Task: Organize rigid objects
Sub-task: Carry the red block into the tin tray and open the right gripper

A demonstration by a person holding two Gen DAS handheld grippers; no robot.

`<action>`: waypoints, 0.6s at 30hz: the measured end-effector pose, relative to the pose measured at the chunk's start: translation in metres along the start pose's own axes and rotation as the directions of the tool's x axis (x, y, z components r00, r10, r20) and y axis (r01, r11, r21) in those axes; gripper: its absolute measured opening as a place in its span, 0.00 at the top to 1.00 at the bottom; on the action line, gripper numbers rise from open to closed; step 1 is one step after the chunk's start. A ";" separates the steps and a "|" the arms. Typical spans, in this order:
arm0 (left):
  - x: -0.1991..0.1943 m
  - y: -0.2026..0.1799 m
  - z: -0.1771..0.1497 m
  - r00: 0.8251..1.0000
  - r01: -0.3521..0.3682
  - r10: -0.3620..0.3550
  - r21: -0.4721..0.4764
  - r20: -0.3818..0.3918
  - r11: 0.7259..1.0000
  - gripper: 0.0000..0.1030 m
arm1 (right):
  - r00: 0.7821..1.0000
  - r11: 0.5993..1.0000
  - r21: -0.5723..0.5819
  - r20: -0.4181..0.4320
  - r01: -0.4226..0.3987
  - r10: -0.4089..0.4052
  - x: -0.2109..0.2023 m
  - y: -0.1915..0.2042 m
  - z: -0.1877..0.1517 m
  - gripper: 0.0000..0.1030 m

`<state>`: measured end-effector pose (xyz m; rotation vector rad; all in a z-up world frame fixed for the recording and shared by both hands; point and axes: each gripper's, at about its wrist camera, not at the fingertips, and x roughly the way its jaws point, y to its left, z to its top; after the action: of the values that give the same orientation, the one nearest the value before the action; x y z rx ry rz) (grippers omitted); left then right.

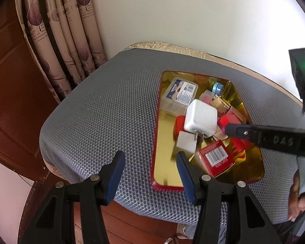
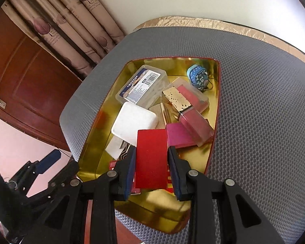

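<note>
A gold tin tray with a red rim [image 1: 166, 168] [image 2: 103, 142] lies on a grey mesh mat and holds several small rigid things: a clear plastic box with a label [image 1: 180, 93] [image 2: 141, 86], a white charger cube [image 1: 201, 118] [image 2: 134, 124], a gold-flecked box [image 2: 178, 99], a blue pouch [image 2: 197, 77], and a red carton [image 1: 216, 158]. My right gripper [image 2: 152, 165] is shut on a flat red box [image 2: 151, 158] above the tray's near end. My left gripper [image 1: 150, 174] is open and empty over the mat, at the tray's near left corner.
The grey mat [image 1: 103, 111] covers a small table with a gold cloth edge [image 2: 213, 23]. A patterned curtain [image 1: 67, 40] and a brown wooden door [image 1: 8, 81] stand at the left. A white wall is behind. The right gripper [image 1: 274, 140] reaches in over the tray.
</note>
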<state>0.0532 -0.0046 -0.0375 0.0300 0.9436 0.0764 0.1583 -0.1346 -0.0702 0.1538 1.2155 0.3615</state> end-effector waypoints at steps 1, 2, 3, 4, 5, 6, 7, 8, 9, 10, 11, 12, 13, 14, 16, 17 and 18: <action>0.000 -0.001 0.002 1.000 0.003 -0.003 0.001 0.003 1.000 0.48 | 1.000 1.000 -0.006 0.000 0.007 -0.007 0.002 0.000 0.000 0.72; 0.000 -0.003 0.004 1.000 0.005 -0.005 0.005 0.007 1.000 0.48 | 1.000 1.000 -0.010 0.000 0.009 -0.009 0.003 0.001 0.000 0.72; 0.001 -0.004 0.005 1.000 0.006 -0.007 0.008 0.008 1.000 0.48 | 1.000 1.000 -0.011 0.000 0.011 -0.011 0.004 0.001 0.000 0.72; 0.002 -0.005 0.007 1.000 0.010 -0.010 0.011 0.010 1.000 0.48 | 1.000 1.000 -0.013 0.000 0.014 -0.014 0.005 0.001 0.000 0.71; 0.002 -0.007 0.009 1.000 0.018 -0.018 0.013 0.014 1.000 0.48 | 1.000 1.000 -0.014 0.001 0.013 -0.013 0.006 0.001 0.000 0.71; 0.002 -0.008 0.011 1.000 0.026 -0.027 0.016 0.015 1.000 0.48 | 1.000 1.000 -0.013 0.002 0.012 -0.012 0.007 0.001 0.001 0.71; 0.003 -0.010 0.013 0.999 0.036 -0.036 0.018 0.015 0.999 0.48 | 1.000 1.000 -0.010 0.004 0.006 -0.006 0.007 0.001 0.001 0.71; 0.004 -0.010 0.014 0.999 0.045 -0.045 0.018 0.015 0.999 0.48 | 1.000 1.000 -0.010 0.008 -0.002 0.002 0.008 0.000 0.002 0.71; 0.004 -0.011 0.015 0.999 0.052 -0.052 0.017 0.015 0.999 0.48 | 1.000 1.000 -0.011 0.009 -0.002 0.002 0.007 0.000 0.001 0.70; 0.005 -0.012 0.016 0.998 0.060 -0.060 0.016 0.014 0.998 0.48 | 1.000 1.000 -0.011 0.012 -0.001 0.002 0.007 0.000 0.001 0.69; 0.005 -0.013 0.017 0.998 0.065 -0.065 0.016 0.014 0.998 0.48 | 1.000 1.000 -0.010 0.017 -0.011 0.011 0.005 -0.001 0.001 0.69; 0.006 -0.014 0.018 0.998 0.067 -0.067 0.017 0.014 0.998 0.48 | 0.999 1.000 -0.004 0.028 -0.031 0.031 0.003 -0.002 0.001 0.69; 0.008 -0.015 0.018 0.998 0.063 -0.063 0.017 0.011 0.998 0.48 | 0.998 0.999 0.000 0.042 -0.044 0.044 0.000 -0.002 0.001 0.69; 0.009 -0.015 0.018 0.998 0.062 -0.062 0.019 0.008 0.998 0.48 | 0.997 0.999 0.001 0.058 -0.052 0.052 -0.004 -0.002 0.001 0.69; 0.011 -0.016 0.017 0.998 0.070 -0.070 0.019 0.001 0.997 0.48 | 0.994 0.998 -0.003 0.083 -0.066 0.066 -0.014 -0.003 0.000 0.69; 0.011 -0.016 0.017 0.998 0.068 -0.068 0.018 0.001 0.998 0.48 | 0.992 0.997 -0.007 0.101 -0.073 0.074 -0.020 -0.003 -0.001 0.69; 0.010 -0.017 0.016 0.998 0.065 -0.065 0.019 0.003 0.998 0.48 | 0.990 0.997 -0.011 0.122 -0.071 0.072 -0.026 -0.002 -0.003 0.69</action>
<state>0.0729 -0.0204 -0.0375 0.0166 0.9407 0.0079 0.1480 -0.1465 -0.0486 0.2118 1.0900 0.4127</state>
